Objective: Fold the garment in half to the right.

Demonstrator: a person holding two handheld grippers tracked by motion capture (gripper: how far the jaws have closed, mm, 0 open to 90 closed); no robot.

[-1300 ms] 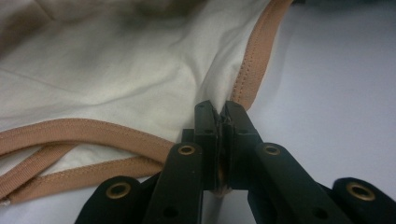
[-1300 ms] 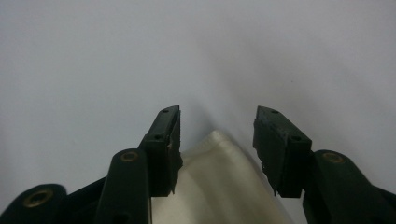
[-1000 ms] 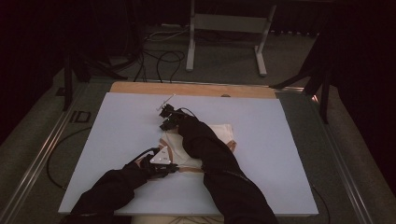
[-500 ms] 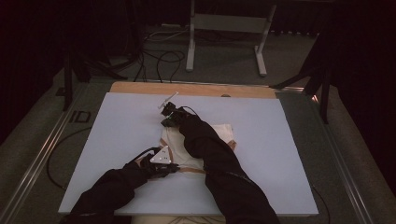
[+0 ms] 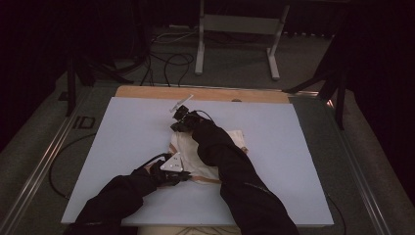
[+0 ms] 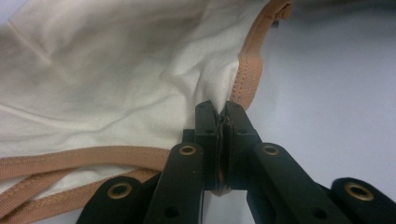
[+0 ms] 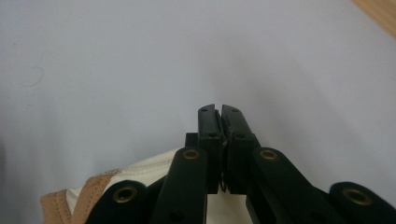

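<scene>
A cream cloth (image 5: 208, 156) with tan binding lies folded on the white sheet (image 5: 122, 127), near the middle of it and toward the person's side. In the left gripper view the cloth (image 6: 107, 74) spreads up and left from the jaws, creased, with the tan binding (image 6: 252, 56) running along its right edge and another run of binding along its lower edge.

The left gripper (image 6: 223, 112) is clamped on the cloth: its jaws are pressed together on a pinch of fabric right beside the binding. In the high view this gripper (image 5: 177, 172) sits at the near left corner of the cloth, the grey plate on top of it.

The right gripper (image 7: 219, 111) has just been closing; its jaws are now together, with cloth bunched under and behind them and a tan-bound corner (image 7: 70, 200) at lower left. Whether fabric is actually caught between the tips I cannot tell. In the high view it (image 5: 180, 117) is at the far left corner of the cloth, above the sheet.

Both black sleeves come in from the near side of the cloth, the right one lying across it. Beyond the sheet's far edge a wooden strip (image 5: 205, 93) shows.
</scene>
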